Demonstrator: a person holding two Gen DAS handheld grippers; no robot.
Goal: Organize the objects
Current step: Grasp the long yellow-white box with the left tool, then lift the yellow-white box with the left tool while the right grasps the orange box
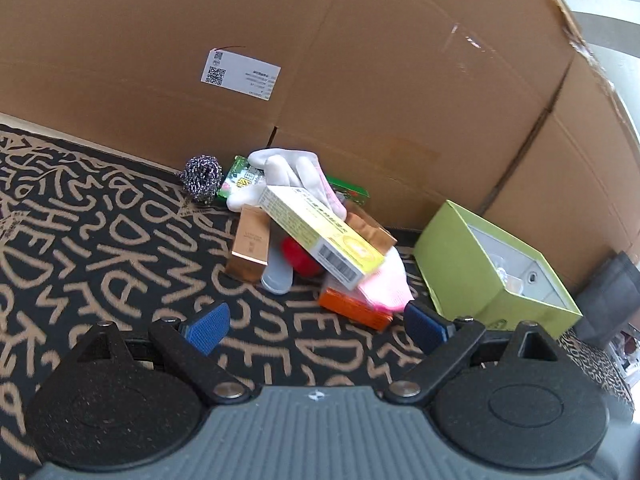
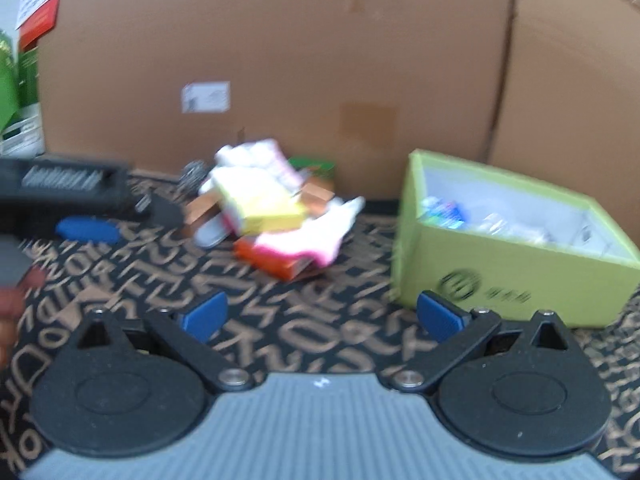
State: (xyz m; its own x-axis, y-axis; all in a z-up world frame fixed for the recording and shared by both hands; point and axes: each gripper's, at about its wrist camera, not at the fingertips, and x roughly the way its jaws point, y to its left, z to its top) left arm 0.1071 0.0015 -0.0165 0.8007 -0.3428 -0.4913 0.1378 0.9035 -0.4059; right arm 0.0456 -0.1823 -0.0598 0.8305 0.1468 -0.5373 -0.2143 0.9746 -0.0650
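Backdrop: corrugated cardboard wall (image 1: 360, 60), matt brown, creased, with a white paper label (image 1: 240, 75) at upper centre-left.
Surface: woven cloth mat (image 1: 100, 240), black with tan lettering, matt, slightly rough.
Centre pile: steel-wool scourer (image 1: 201, 176), coiled metal wire, shiny; white gloves (image 1: 280, 168), soft matt fabric; yellow carton (image 1: 320, 240), smooth printed card with slight sheen; copper-coloured box (image 1: 248, 250), metallic glossy finish; orange box (image 1: 354, 308), smooth card; pink cloth (image 1: 386, 284), fine knit; red object (image 1: 298, 256), glossy, largely hidden.
Right: green box (image 1: 460, 264), matt card, pale lining.
Left gripper (image 1: 316, 322): blue ribbed pads (image 1: 208, 326), black speckled matt plastic, metal pins. Right gripper (image 2: 320, 316): same finish, view blurred.
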